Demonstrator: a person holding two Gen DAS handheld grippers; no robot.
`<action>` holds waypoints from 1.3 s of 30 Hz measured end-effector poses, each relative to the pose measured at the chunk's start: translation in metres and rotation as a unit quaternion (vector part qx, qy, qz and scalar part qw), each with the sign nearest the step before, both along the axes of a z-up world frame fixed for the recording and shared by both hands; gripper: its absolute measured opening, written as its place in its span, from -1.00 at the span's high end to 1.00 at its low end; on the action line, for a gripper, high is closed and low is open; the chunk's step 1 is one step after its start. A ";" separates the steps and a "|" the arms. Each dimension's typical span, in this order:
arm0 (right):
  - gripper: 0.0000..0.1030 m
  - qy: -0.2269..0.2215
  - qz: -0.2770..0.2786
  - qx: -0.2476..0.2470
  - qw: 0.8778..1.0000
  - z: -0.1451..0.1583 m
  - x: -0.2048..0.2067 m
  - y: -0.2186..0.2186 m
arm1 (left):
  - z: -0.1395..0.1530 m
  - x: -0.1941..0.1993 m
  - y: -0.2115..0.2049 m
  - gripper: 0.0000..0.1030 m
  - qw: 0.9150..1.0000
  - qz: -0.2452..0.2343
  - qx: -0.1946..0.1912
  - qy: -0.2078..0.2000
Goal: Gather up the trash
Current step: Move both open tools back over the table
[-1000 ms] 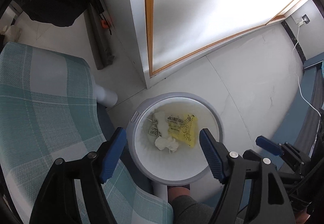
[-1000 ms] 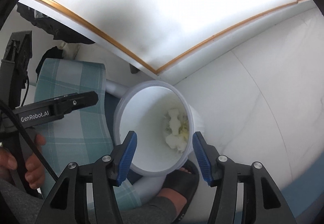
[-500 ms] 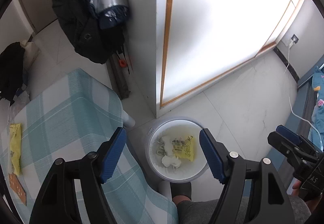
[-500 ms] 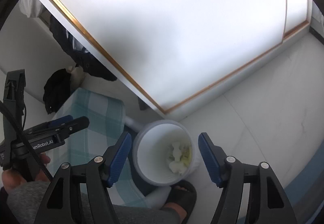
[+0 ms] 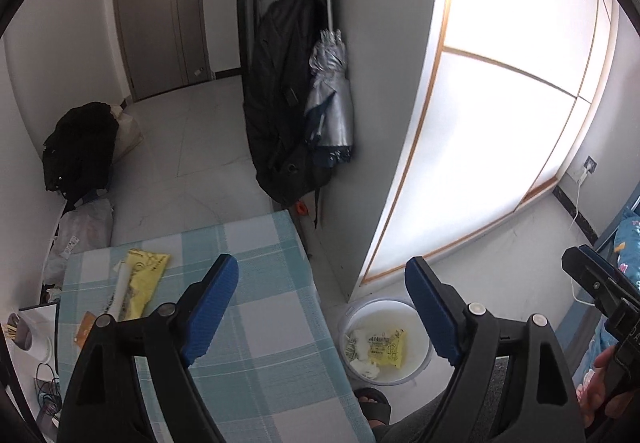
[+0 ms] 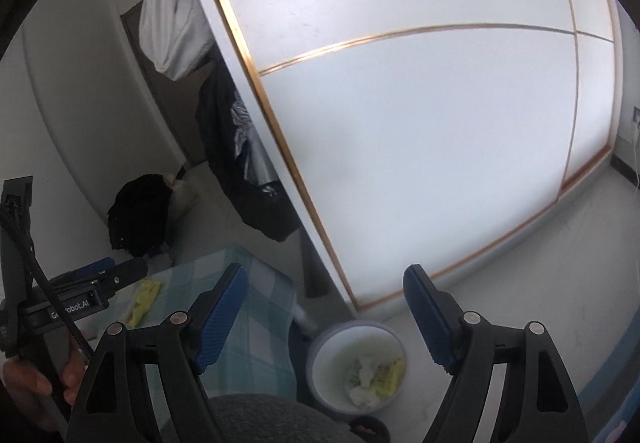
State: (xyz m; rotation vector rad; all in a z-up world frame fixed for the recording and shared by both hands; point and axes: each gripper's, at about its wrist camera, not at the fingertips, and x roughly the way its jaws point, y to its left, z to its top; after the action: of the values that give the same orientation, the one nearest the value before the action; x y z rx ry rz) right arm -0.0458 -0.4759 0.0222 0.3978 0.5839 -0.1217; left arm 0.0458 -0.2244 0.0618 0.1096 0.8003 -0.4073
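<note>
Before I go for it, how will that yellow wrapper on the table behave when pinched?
The yellow wrapper lies flat and creased on the checked tablecloth, so it is probably thin, floppy and very light. It may slide on the cloth rather than lift, and it looks glossy, so perhaps slippery.

left claw [image 5: 320,307] wider, empty | right claw [image 6: 324,317] wider, empty | both risen
</note>
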 end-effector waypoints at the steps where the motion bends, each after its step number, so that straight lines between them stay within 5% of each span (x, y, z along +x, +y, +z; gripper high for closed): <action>1: -0.58 -0.010 0.006 -0.010 1.000 0.008 0.000 0.010 | 0.003 -0.002 0.007 -0.62 1.000 0.008 -0.004 -0.007; 7: -0.74 -0.081 0.064 -0.033 0.994 0.046 -0.004 0.075 | 0.029 -0.017 0.070 -0.88 0.995 0.075 -0.031 -0.064; 18: -0.81 -0.106 0.180 -0.054 0.976 0.048 0.016 0.192 | 0.027 -0.026 0.182 -0.89 0.973 0.183 -0.046 -0.133; 29: -0.81 -0.073 0.280 -0.067 0.955 0.021 0.055 0.289 | -0.007 -0.013 0.260 -0.89 0.961 0.249 -0.035 -0.118; 39: -0.81 0.013 0.344 -0.045 0.938 -0.032 0.101 0.339 | -0.038 0.003 0.307 -0.89 0.955 0.284 -0.063 -0.054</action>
State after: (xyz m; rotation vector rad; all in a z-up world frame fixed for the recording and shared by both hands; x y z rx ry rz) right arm 0.0549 -0.1373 -0.0102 0.0856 0.7125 0.5191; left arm 0.0484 0.0830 0.0237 -0.2154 0.6602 0.0934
